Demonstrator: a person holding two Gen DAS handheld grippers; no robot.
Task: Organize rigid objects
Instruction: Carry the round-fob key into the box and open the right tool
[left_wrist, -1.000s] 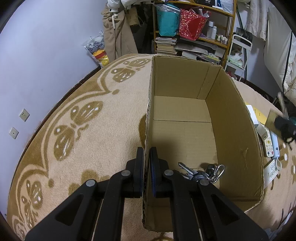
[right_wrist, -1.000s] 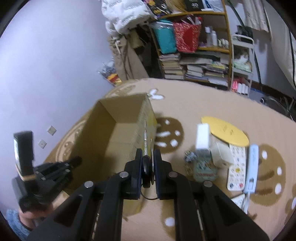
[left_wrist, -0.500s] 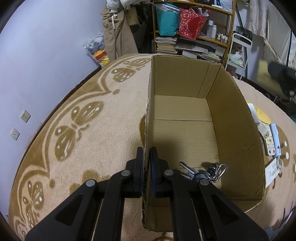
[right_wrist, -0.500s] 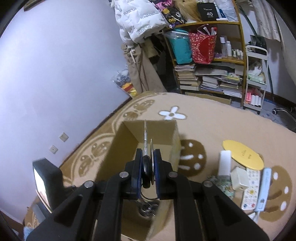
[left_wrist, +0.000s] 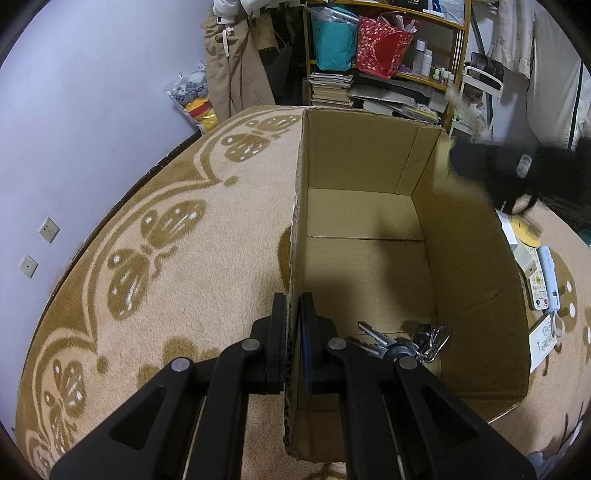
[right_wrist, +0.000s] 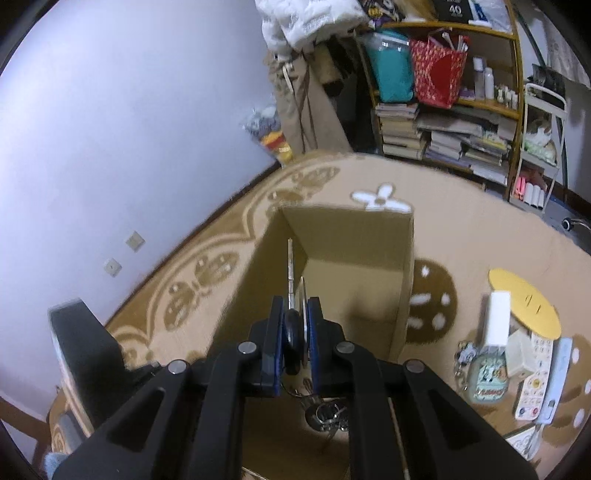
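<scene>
The left claw is clamped on the thin side wall of the cardboard box and holds it steady. The right claw pinches a key by its black round head, with the thin metal blade poking out over the open box. The key looks small, light, hard and a bit slippery, so the fat head is the best place to hold. A bunch of keys lies inside the box, at the near end. Farther off, remotes wait on the rug
</scene>
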